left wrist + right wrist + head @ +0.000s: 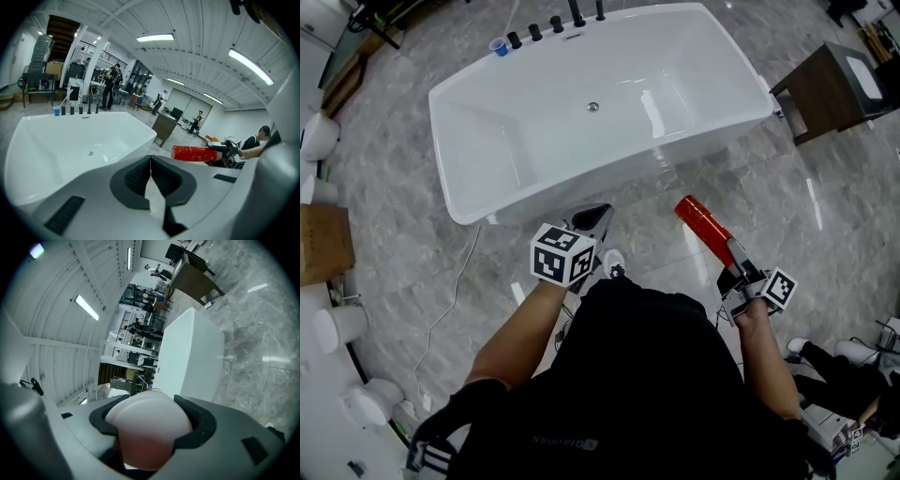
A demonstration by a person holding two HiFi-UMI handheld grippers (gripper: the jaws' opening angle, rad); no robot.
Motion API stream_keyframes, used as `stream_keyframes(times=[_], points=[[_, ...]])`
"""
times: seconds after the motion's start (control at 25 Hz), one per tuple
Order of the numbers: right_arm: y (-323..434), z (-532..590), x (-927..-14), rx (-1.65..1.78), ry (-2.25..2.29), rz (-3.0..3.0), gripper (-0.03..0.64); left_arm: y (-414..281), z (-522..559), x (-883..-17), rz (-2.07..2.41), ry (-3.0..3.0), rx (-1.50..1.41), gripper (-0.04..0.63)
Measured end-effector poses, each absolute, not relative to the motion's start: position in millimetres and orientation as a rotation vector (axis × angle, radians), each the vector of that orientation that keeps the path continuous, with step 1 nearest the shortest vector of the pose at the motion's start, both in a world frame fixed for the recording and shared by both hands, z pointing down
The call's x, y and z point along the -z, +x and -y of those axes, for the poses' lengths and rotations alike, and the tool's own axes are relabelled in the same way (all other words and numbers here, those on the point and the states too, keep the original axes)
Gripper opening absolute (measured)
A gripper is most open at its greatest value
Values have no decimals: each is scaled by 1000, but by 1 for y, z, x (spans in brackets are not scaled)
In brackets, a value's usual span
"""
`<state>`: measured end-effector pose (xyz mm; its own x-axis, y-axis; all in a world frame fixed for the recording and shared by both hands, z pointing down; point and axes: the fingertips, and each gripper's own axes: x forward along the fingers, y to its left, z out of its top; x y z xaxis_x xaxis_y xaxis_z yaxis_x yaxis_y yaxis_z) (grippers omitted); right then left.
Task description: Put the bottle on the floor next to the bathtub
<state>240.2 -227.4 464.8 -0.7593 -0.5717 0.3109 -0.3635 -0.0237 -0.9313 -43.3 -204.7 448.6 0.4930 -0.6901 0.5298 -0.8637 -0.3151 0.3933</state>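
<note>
A small blue cup (498, 46) sits on the far left rim of the white bathtub (487, 141). The left claw (592, 221) is shut tight with nothing in it, just over the near edge of the bathtub. To its right, the right claw (734, 255) squeezes one end of the red bottle (703, 223). The bottle is up in the air, tilted, above the grey floor (825, 216) near the bathtub's near right side

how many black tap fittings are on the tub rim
5 fittings, in one row along the far rim of the bathtub, running right from the blue cup. None seems hidden.
</note>
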Motion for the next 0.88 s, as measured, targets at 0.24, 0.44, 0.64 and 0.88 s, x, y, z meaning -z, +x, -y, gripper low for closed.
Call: stream_keyframes(times=[0.24, 0.44, 0.64, 0.88], points=[[221, 262, -467, 1908, -1001, -2105, 316, -64, 223, -451, 1306, 2058, -323, 17], [213, 291, -481, 1941, -970, -2207, 316, -68, 230, -456, 1348, 2028, -320, 17], [209, 322, -495, 2001, -879, -2338, 316, -58, 235, -469, 1426, 1936, -291, 17], [216, 369, -529, 2074, -786, -2549, 316, -31, 251, -493, 1531, 1764, -247, 17]])
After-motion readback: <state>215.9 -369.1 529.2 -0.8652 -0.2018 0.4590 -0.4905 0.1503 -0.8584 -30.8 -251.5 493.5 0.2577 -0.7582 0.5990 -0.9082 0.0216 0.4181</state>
